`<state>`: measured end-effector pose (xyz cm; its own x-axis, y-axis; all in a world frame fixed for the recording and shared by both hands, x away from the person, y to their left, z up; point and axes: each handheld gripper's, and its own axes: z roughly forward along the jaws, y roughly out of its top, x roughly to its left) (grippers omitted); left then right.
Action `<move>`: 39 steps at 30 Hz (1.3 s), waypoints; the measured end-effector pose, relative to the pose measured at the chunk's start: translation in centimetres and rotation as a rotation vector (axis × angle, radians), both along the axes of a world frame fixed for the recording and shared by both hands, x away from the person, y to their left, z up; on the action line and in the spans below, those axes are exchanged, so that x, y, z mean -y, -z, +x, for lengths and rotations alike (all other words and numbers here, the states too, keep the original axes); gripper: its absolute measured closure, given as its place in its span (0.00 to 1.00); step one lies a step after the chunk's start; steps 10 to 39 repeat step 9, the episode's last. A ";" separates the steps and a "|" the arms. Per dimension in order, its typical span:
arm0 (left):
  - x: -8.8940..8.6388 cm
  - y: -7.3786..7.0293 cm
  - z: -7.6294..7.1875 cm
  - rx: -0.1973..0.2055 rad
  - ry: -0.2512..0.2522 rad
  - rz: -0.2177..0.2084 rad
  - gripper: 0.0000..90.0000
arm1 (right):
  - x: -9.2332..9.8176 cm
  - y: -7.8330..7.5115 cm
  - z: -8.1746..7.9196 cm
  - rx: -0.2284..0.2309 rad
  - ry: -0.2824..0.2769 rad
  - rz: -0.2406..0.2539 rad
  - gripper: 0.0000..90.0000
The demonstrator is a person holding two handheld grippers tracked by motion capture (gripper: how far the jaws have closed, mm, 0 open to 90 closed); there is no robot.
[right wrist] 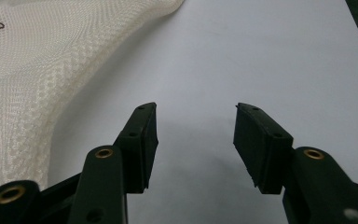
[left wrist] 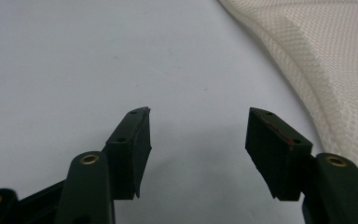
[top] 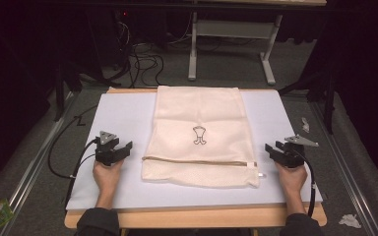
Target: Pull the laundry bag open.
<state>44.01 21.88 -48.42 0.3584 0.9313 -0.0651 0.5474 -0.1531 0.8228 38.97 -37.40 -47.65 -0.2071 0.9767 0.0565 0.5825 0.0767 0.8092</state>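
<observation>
Both grippers' jaws gape empty beside mesh bag [top: 199, 135] (small printed emblem, unreadable).

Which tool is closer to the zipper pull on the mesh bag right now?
Right. The right tool sits just beside the zipper pull at the bag's near right corner; the left tool is across the bag, off its left edge.

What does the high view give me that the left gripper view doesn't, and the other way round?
The high view alone shows the whole mesh bag with its printed emblem and zipper, plus the right gripper at the bag's other side.

The left gripper view alone shows, close up, the bare gap between the left gripper's open fingers and the bag's mesh weave.

Both show the white mat, the bag's edge beside the left gripper, and no contact with it.
</observation>
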 end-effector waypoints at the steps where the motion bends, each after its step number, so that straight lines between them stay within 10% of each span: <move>1: 0.0 0.0 0.0 0.001 0.000 0.001 0.45 | 0.0 0.0 0.0 -0.002 0.002 0.001 0.55; 39: 0.0 0.0 0.0 0.000 0.005 -0.001 0.44 | 0.0 0.0 0.0 -0.006 0.008 0.004 0.54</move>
